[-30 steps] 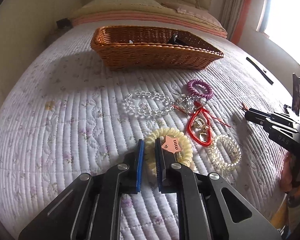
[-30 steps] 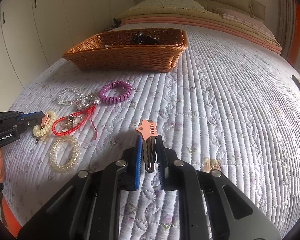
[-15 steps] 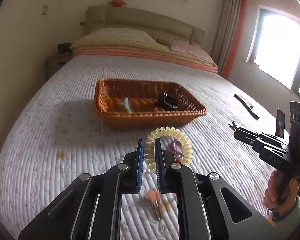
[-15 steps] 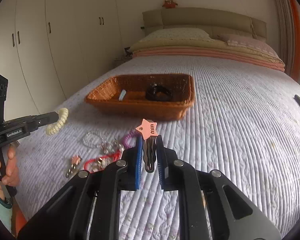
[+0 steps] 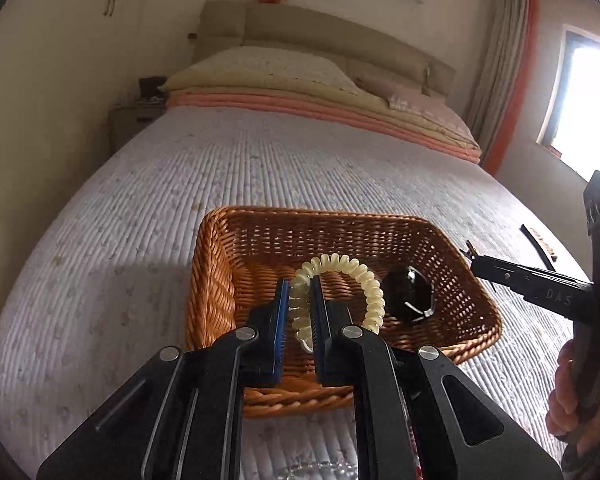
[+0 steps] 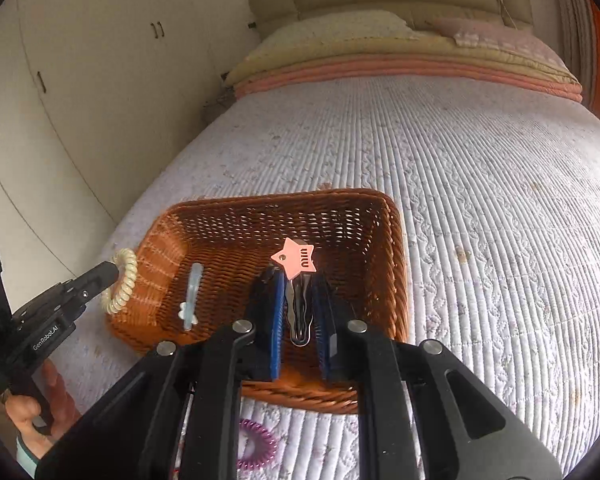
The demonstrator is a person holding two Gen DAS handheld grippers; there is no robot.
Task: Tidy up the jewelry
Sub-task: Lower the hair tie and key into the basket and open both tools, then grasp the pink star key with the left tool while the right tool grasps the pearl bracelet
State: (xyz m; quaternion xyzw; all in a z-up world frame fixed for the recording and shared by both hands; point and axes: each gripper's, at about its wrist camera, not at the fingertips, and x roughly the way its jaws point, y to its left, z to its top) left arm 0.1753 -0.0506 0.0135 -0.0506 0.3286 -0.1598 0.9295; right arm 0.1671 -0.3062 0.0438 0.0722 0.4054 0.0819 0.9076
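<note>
My left gripper (image 5: 299, 282) is shut on a cream spiral hair tie (image 5: 352, 280) and holds it above the wicker basket (image 5: 216, 280). It also shows in the right wrist view (image 6: 114, 274), with the hair tie (image 6: 122, 280) over the basket's left rim. My right gripper (image 6: 298, 280) is shut on a hair clip with a pink star (image 6: 296, 262), held over the basket (image 6: 392, 264). It shows at the right of the left wrist view (image 5: 474, 260). A black hair accessory (image 5: 408, 294) and a pale blue clip (image 6: 192, 296) lie in the basket.
A purple spiral hair tie (image 6: 256, 446) lies on the quilt before the basket. Clear beads (image 5: 320, 470) show at the bottom edge. A black strip (image 5: 538, 246) lies far right. Pillows and folded blankets (image 5: 300, 84) are at the bed's head. Wardrobes (image 6: 60, 80) stand left.
Both grippers moved forward from near the jewelry pile to over the basket, carrying the cream hair tie and the star clip. The basket now sits directly below them.
</note>
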